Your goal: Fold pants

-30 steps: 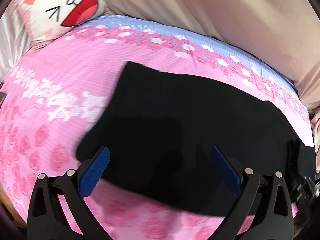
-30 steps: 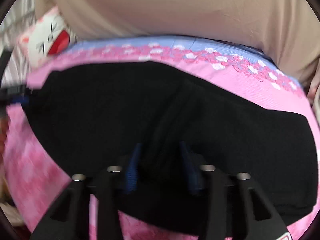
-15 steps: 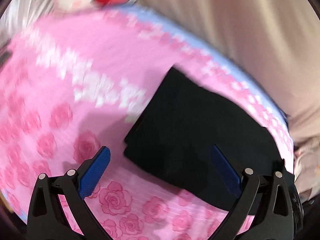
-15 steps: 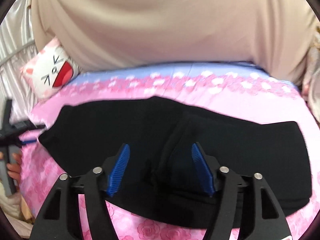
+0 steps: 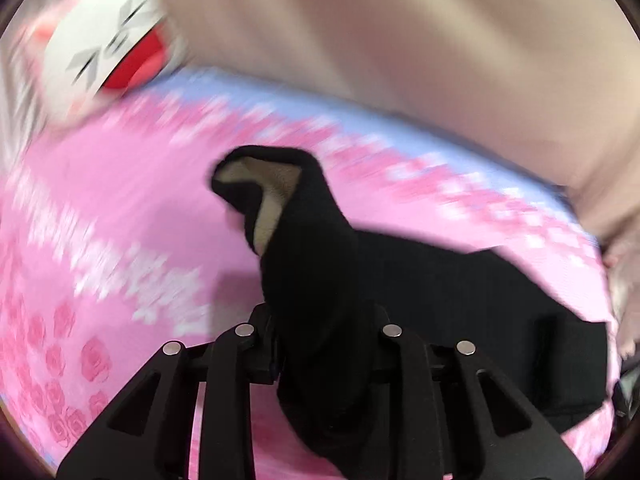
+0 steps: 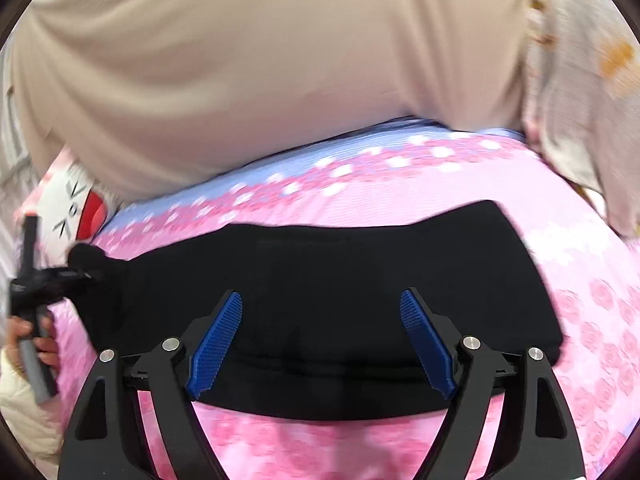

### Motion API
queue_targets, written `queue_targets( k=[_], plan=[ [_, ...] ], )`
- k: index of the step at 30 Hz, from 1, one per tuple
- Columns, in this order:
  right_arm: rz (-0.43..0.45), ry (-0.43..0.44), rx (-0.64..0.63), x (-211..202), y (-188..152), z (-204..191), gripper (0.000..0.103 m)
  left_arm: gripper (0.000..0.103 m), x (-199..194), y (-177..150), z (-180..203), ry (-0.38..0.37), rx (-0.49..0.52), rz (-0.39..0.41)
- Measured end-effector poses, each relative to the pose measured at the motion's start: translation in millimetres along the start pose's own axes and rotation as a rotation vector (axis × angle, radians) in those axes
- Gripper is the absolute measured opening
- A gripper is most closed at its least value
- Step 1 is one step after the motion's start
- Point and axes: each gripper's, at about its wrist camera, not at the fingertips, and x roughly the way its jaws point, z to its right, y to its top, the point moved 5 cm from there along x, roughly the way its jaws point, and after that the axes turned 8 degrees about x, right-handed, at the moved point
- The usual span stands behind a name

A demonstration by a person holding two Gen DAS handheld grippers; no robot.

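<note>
Black pants [image 6: 360, 280] lie folded lengthwise across a pink flowered bed cover. My left gripper [image 5: 320, 336] is shut on the pants' left end [image 5: 308, 248] and lifts it, so the beige lining [image 5: 276, 184] shows at the raised tip. In the right wrist view the left gripper [image 6: 60, 276] sits at the far left, holding that end. My right gripper [image 6: 320, 336] is open and empty, its blue pads [image 6: 216, 344] spread over the near edge of the pants' middle.
A white cat-face pillow [image 5: 108, 52] lies at the back left of the bed. A beige curtain [image 6: 260, 60] hangs behind the bed. A flowered cloth [image 6: 580, 92] hangs at the right. The bed cover [image 5: 100, 208] stretches left of the pants.
My left gripper has closed on the pants' left end and raised it. My right gripper has opened, let go of the pants' middle and drawn back a little.
</note>
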Motion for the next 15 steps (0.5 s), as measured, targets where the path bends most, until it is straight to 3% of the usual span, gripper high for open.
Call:
queue_targets(
  k=[4, 7, 8, 9, 10, 11, 12, 14, 15],
  plan=[
    [0.023, -0.037, 0.055, -10, 6, 32, 0.079, 0.024, -53, 23, 110, -0.185, 0.195, 0.124],
    [0.033, -0.043, 0.093, -17, 7, 51, 0.08, 0.032, -54, 6, 196, -0.306, 0.343, 0.077],
    [0.033, -0.047, 0.104, -18, 6, 56, 0.081, 0.044, -43, -4, 215, -0.332, 0.373, 0.035],
    [0.026, -0.049, 0.118, -18, 4, 62, 0.081, 0.068, -30, -16, 232, -0.349, 0.398, -0.015],
    [0.018, -0.048, 0.126, -17, 3, 65, 0.081, 0.074, -11, -30, 246, -0.34, 0.423, -0.075],
    [0.008, -0.046, 0.137, -16, 2, 68, 0.081, 0.074, 4, -43, 251, -0.306, 0.437, -0.135],
    [-0.008, -0.04, 0.15, -15, -1, 71, 0.081, 0.074, 11, -55, 252, -0.327, 0.442, -0.182],
    [-0.028, -0.022, 0.16, -14, -4, 74, 0.081, 0.08, 6, -63, 246, -0.354, 0.434, -0.19],
    [-0.038, 0.001, 0.169, -13, -5, 74, 0.081, 0.092, -4, -65, 237, -0.364, 0.427, -0.177]
  ],
)
